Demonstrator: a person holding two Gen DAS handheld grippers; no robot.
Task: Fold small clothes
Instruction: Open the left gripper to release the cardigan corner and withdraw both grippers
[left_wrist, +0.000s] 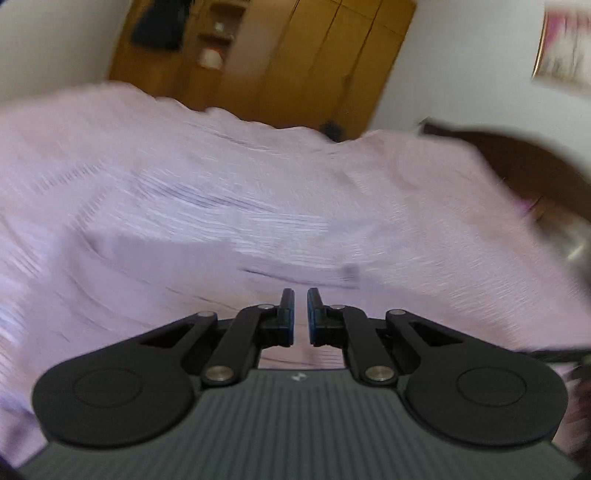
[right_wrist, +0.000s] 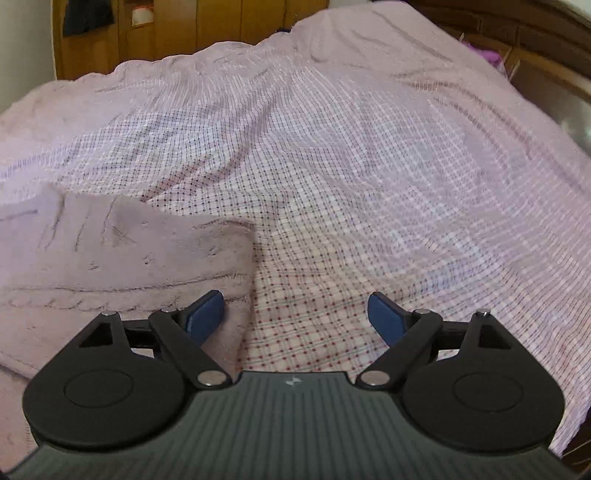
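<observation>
A folded pale lilac fleecy garment (right_wrist: 110, 258) lies on the checked bedspread (right_wrist: 351, 166) at the left of the right wrist view. My right gripper (right_wrist: 295, 314) is open and empty, its left fingertip (right_wrist: 207, 310) over the garment's right edge. The left wrist view is blurred by motion; the garment shows as a pale flat shape (left_wrist: 207, 254) ahead of my left gripper (left_wrist: 300, 299). The left jaws stand almost together with a narrow gap and nothing between them.
A wooden wardrobe (left_wrist: 295, 55) stands beyond the bed's far edge, with a dark garment (right_wrist: 86, 16) hanging on it. A dark wooden headboard (right_wrist: 535, 44) runs along the right. A framed picture (left_wrist: 565, 40) hangs on the white wall.
</observation>
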